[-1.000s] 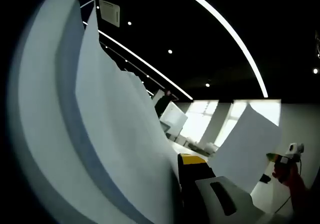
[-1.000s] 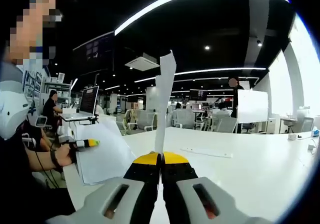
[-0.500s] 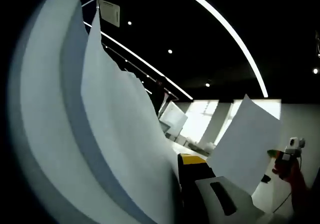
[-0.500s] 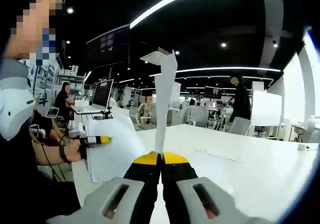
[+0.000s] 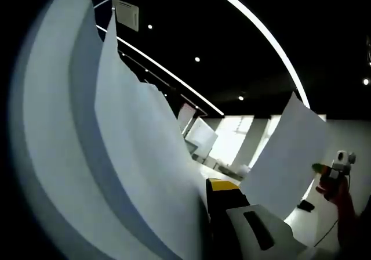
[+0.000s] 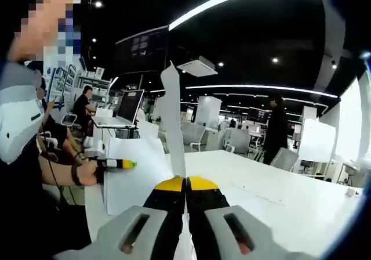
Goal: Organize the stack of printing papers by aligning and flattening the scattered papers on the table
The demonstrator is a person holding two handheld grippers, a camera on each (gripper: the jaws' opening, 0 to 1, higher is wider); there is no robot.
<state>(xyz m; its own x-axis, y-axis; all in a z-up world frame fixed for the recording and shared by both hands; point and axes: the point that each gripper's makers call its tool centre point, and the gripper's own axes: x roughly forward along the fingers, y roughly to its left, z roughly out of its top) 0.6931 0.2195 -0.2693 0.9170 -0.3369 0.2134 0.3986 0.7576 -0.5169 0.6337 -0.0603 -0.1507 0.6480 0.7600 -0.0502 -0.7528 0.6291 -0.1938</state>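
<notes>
In the left gripper view, a stack of white printing papers [image 5: 127, 155] stands on edge and covers the left half. My left gripper [image 5: 212, 191] is shut on its lower edge; one yellow-tipped jaw shows and the other is behind the sheets. At the right, my right gripper [image 5: 331, 170] holds up a single white sheet [image 5: 287, 155]. In the right gripper view, my right gripper [image 6: 186, 182] is shut on that sheet [image 6: 173, 126], seen edge-on and leaning left. My left gripper [image 6: 119, 164] holds the stack [image 6: 133, 176] over the white table [image 6: 284, 213].
A person's arm with a wristband [image 6: 64, 173] reaches in from the left. A seated person at a laptop [image 6: 128, 106] is behind the left side. Someone stands at the back right [image 6: 276, 129]. Office chairs and a whiteboard [image 6: 316, 141] lie beyond the table.
The right gripper's sheet has tipped from upright to leaning left in its own view. In the left gripper view that sheet sits a little higher. The stack stays held.
</notes>
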